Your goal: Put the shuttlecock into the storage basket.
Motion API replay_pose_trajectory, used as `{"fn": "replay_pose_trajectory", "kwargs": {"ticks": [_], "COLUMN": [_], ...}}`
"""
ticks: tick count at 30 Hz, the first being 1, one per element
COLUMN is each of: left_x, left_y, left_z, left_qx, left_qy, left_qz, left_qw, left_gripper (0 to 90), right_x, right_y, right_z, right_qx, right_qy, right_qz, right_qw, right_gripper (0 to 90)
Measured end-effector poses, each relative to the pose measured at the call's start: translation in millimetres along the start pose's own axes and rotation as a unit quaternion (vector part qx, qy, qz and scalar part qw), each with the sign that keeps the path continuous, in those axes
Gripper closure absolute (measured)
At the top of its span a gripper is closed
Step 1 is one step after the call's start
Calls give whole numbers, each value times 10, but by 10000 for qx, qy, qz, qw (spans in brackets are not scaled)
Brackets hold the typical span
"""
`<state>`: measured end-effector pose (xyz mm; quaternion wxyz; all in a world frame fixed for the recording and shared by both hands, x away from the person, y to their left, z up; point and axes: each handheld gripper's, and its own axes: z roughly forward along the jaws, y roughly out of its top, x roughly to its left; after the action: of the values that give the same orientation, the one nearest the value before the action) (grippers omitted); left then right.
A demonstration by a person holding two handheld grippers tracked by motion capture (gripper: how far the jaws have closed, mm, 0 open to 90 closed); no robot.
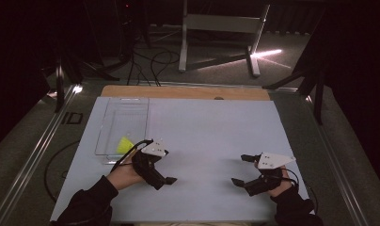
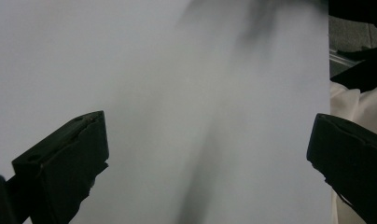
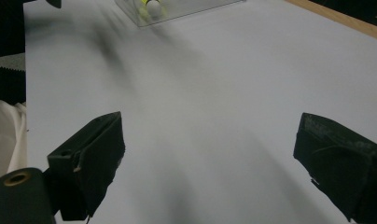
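Both my left gripper (image 1: pixel 167 165) and right gripper (image 1: pixel 240 169) spread their fingers wide, empty. Inside the clear tray (image 1: pixel 114 123), the yellow piece (image 1: pixel 124 144) looks light, slippery; I'd pinch its edges.

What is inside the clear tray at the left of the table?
The clear tray holds a yellow object at its near end, partly hidden behind the left gripper. The right gripper view adds a small white ball beside it.

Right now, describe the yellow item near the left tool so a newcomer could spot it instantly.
Start from the pale sheet covering the table, then go to the clear plastic tray on its left side. The yellow item lies in the tray's near end, just beyond the left tool. It is the sheet's sole bright colour.
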<state>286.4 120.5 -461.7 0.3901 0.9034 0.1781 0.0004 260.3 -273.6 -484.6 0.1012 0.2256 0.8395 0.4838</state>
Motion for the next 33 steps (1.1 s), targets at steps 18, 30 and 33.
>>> {"fn": "replay_pose_trajectory", "kwargs": {"ticks": [18,30,33], "left_x": [-62,12,31], "left_y": [-515,-809,-913], "left_z": [-110,-234,-298], "left_qx": [-39,-161,-214], "left_qy": [315,709,860], "left_qz": [-125,-603,-745], "left_qw": [9994,9955,9933], "left_gripper": [0,0,0], "right_x": [15,14,11], "right_y": [-87,-138,-148], "right_z": [-21,-39,-53], "right_qx": [51,98,122], "right_qy": [10,-33,-70], "right_qz": [97,174,190], "right_qw": [9999,9998,9997], "right_gripper": [89,89,89]}}
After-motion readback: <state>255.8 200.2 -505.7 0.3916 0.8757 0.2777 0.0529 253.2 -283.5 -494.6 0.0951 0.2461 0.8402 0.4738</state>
